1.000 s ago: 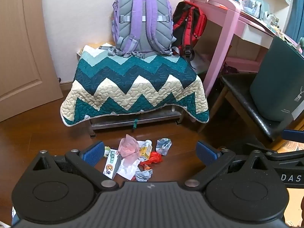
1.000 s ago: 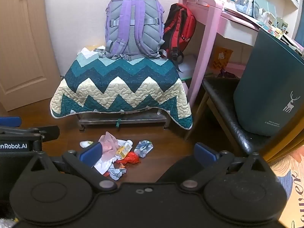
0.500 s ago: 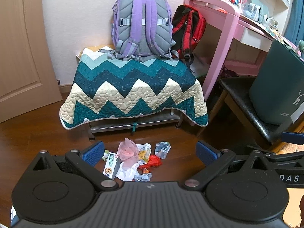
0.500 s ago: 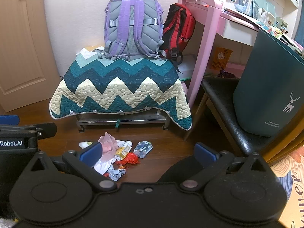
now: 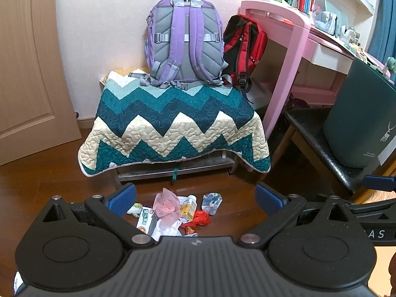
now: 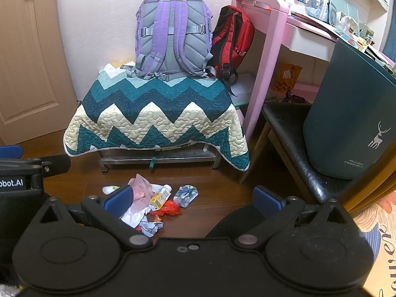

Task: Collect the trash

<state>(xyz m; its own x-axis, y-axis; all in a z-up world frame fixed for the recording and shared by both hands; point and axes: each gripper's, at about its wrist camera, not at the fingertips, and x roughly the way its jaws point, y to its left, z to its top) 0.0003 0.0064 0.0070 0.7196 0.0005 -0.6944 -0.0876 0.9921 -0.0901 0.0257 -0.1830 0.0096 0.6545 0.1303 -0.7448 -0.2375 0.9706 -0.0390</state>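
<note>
A pile of trash lies on the wooden floor in front of a low bench: a pink plastic bag (image 5: 166, 202), a small yellow bottle (image 5: 188, 207), a red wrapper (image 5: 199, 218), a crumpled blue-grey wrapper (image 5: 210, 200) and a white snack packet (image 5: 144, 218). The same pile shows in the right wrist view, with the pink bag (image 6: 140, 188) and red wrapper (image 6: 169, 208). My left gripper (image 5: 195, 199) is open and empty, above and short of the pile. My right gripper (image 6: 191, 198) is open and empty, to the right of the left one. A dark green bin (image 6: 346, 113) stands on a black chair seat (image 6: 289, 133) at right.
The bench carries a zigzag quilt (image 5: 173, 123), a purple backpack (image 5: 184, 42) and a red backpack (image 5: 245, 44). A pink desk (image 5: 292, 49) stands at right, a wooden door (image 5: 22, 61) at left. A patterned rug (image 6: 371, 242) lies at lower right.
Both grippers have pulled back and risen slightly, so the trash pile sits a little lower and farther in both views. Both grippers stay open.
</note>
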